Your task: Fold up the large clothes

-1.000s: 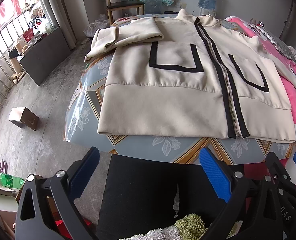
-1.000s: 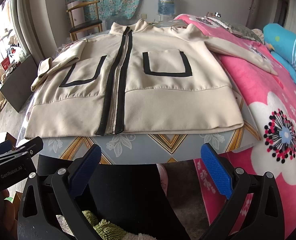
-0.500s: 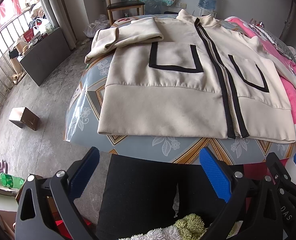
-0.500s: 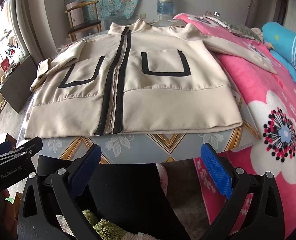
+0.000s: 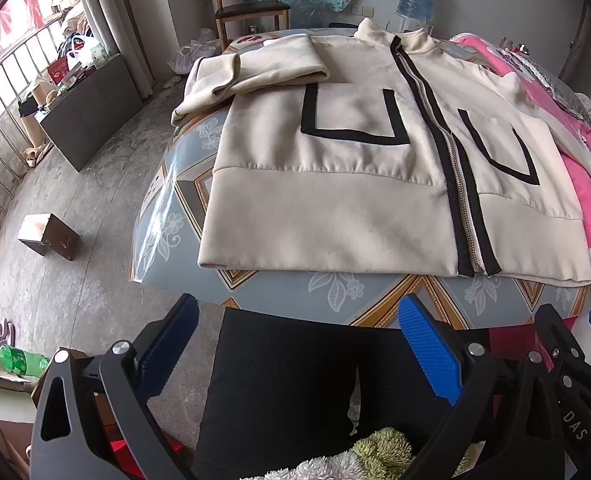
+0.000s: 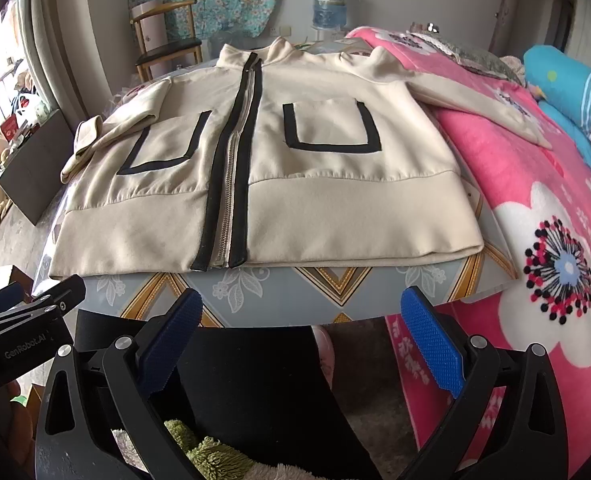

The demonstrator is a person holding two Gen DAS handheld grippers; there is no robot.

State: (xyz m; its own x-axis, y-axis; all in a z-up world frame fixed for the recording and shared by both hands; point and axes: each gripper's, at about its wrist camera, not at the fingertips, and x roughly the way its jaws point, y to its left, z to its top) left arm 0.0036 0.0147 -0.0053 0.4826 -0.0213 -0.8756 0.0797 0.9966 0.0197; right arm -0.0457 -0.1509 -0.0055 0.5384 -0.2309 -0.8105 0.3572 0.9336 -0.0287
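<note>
Cream zip jacket [image 5: 335,200] spread flat, front up, zipped, on patterned table [image 5: 335,292], hem nearest: laid out ready for folding, likely sleeves first. Left gripper [image 5: 299,344] and right gripper [image 6: 301,340] held low before the table edge, jaws spread wide, gripping nothing. Left view only: left sleeve [image 5: 255,72] doubled over at the table's far corner. Right view only: right sleeve [image 6: 475,96] stretched onto pink floral bed [image 6: 555,240].
</note>
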